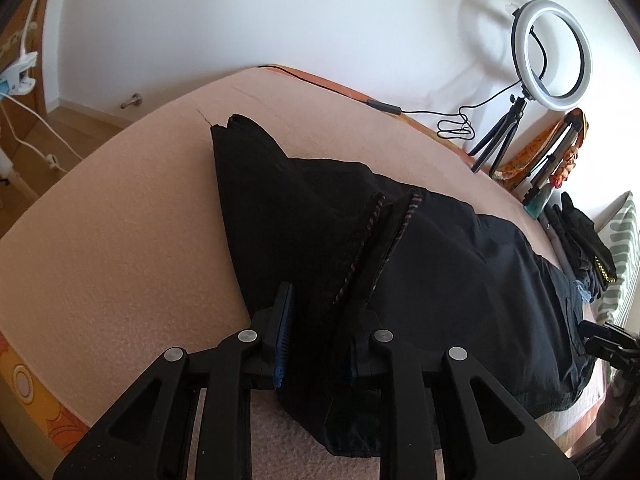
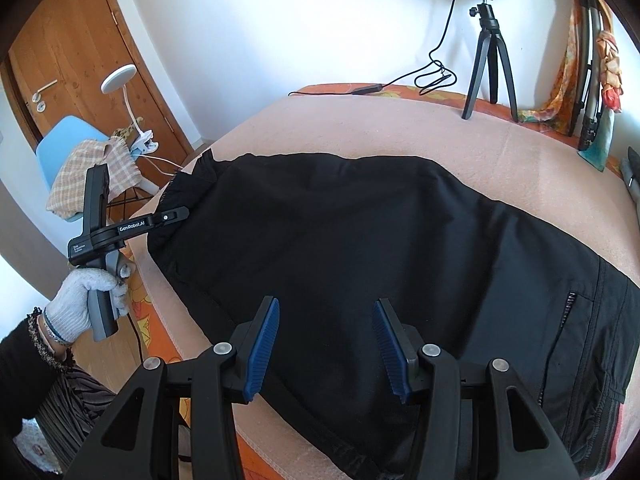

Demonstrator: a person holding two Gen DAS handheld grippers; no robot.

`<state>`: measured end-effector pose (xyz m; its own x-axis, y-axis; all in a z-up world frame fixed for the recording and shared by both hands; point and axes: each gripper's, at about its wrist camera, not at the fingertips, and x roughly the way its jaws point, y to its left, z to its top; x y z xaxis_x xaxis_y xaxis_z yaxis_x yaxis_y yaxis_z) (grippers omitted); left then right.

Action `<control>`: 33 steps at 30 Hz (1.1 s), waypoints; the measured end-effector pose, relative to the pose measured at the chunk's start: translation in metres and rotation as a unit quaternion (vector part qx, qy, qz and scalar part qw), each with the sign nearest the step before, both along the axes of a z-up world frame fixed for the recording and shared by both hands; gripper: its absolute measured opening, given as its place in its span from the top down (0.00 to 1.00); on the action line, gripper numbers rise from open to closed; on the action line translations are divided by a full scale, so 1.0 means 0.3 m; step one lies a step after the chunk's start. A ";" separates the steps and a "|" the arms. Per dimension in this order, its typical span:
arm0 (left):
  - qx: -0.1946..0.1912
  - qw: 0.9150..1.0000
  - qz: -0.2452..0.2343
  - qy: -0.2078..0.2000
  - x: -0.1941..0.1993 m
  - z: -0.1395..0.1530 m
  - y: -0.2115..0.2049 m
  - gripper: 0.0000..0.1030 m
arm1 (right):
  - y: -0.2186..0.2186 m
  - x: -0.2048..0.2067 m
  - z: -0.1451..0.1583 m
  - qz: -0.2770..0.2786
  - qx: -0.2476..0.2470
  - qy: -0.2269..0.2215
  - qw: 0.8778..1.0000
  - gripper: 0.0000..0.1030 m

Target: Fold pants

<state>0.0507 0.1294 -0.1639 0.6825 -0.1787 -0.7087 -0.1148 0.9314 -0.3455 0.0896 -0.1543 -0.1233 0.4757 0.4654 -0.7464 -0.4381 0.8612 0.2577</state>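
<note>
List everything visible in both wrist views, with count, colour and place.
pants: one, black, spread on the bed, cuff end held by the left gripper
bed cover: one, pale pink, under the pants
ring light: one, white on a black tripod, at the bed's far edge by the wall
cable: one, black, along the bed's far edge
chair: one, light blue, by the door, checked cloth on it
clip lamp: one, white, beside the chair
door: one, brown wood, far left
striped pillow: one, green and white, right edge
left gripper: black, blue pads, shut on the pants
right gripper: black, blue pads, open above the pants
gloved hand: white, holding the left gripper's handle
</note>
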 end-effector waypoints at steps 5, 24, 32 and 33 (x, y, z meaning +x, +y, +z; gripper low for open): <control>-0.026 1.000 -0.004 -0.012 0.001 -0.002 0.018 0.94 | 0.006 -0.002 0.003 0.002 0.003 0.001 1.000 0.50; -0.094 0.990 -0.063 -0.080 -0.030 0.149 -0.094 0.94 | 0.335 0.545 -0.115 0.074 0.293 0.213 0.929 0.23; -0.084 0.989 -0.093 -0.072 -0.036 0.139 -0.125 0.94 | 0.494 0.695 -0.265 0.032 0.358 0.282 0.890 0.24; -0.082 0.989 -0.096 -0.071 -0.037 0.138 -0.131 0.94 | 0.498 0.701 -0.268 0.030 0.361 0.283 0.888 0.23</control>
